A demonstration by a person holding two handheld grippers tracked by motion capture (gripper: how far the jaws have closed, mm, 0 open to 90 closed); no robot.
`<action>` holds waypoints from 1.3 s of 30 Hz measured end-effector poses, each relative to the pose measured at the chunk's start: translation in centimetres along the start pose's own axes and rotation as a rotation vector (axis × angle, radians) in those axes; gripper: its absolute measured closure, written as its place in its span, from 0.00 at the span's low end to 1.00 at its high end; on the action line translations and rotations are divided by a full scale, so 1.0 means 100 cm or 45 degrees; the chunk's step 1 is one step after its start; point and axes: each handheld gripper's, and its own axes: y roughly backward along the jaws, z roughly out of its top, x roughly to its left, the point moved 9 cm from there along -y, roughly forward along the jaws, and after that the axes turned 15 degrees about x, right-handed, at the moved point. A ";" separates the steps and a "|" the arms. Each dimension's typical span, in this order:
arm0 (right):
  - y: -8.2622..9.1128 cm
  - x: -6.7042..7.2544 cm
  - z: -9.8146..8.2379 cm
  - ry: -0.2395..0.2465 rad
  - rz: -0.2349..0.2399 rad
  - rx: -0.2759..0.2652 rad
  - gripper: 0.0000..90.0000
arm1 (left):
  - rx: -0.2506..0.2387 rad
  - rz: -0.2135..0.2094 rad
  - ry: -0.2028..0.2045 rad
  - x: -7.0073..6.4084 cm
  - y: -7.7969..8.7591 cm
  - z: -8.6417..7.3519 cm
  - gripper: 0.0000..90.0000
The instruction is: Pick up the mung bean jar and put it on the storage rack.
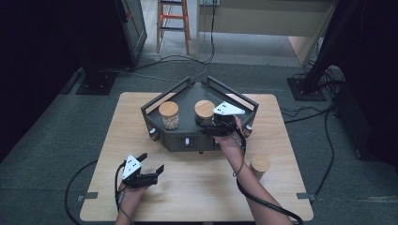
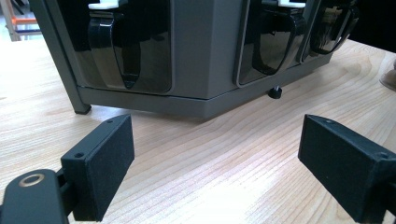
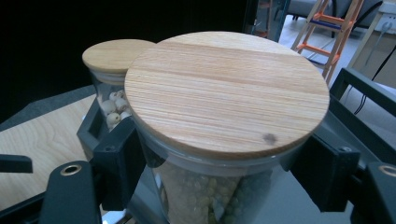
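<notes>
Right gripper (image 1: 210,125): jaws clamped on the clear glass jar with a round wooden lid (image 3: 227,88), pads on the glass wall just under the lid, one each side. The jar is part-filled with small pale-green grains, so probably fairly heavy; glass is rigid, smooth, breakable, and could slip if tilted. The lid's seating cannot be judged; better to grip the body, as now.

The jar stands at the near middle of the dark grey angular rack (image 1: 155,105); a second wooden-lidded jar of pale round seeds (image 1: 169,115) is close on its left. A raised rail fences the rack top, so the jar must be lifted to clear it.

Left gripper (image 1: 149,169): jaws spread, empty, low over the pale wood surface (image 1: 202,187), which offers open room there. A third jar (image 1: 259,165) stands near right.
</notes>
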 end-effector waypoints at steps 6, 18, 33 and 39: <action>-0.013 0.001 0.010 0.031 -0.016 0.006 0.28 | 0.012 -0.005 -0.015 -0.001 -0.002 0.001 0.12; -0.032 -0.001 0.010 -0.003 -0.036 0.049 0.28 | 0.013 -0.007 -0.022 -0.002 -0.002 0.001 0.12; -0.049 0.000 0.006 0.006 -0.090 0.141 0.28 | 0.008 -0.012 -0.018 -0.001 -0.002 0.001 0.12; -0.050 -0.004 0.003 -0.034 -0.065 0.122 0.28 | 0.011 -0.011 -0.021 -0.002 -0.001 0.001 0.12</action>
